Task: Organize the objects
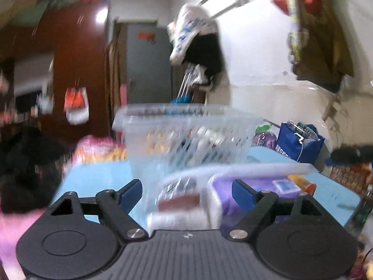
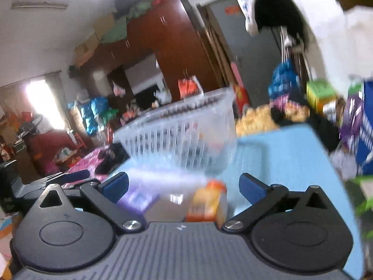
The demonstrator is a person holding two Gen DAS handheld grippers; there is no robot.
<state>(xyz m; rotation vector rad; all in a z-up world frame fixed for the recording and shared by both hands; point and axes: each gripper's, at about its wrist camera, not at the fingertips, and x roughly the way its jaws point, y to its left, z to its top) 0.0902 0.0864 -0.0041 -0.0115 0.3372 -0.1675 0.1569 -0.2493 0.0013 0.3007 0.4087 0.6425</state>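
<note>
Ahead, upright slatted basket (image 1: 186,135) on blue table (image 1: 98,177); both tools spread, empty.

Reddish-brown wardrobe (image 2: 167,53) stood centre frame; grey door (image 1: 149,65) beside it; white wall (image 1: 256,53) at right; bright window (image 2: 44,102) at left.

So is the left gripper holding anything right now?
No, the left gripper is open, its blue fingers spread apart above the items.
</note>
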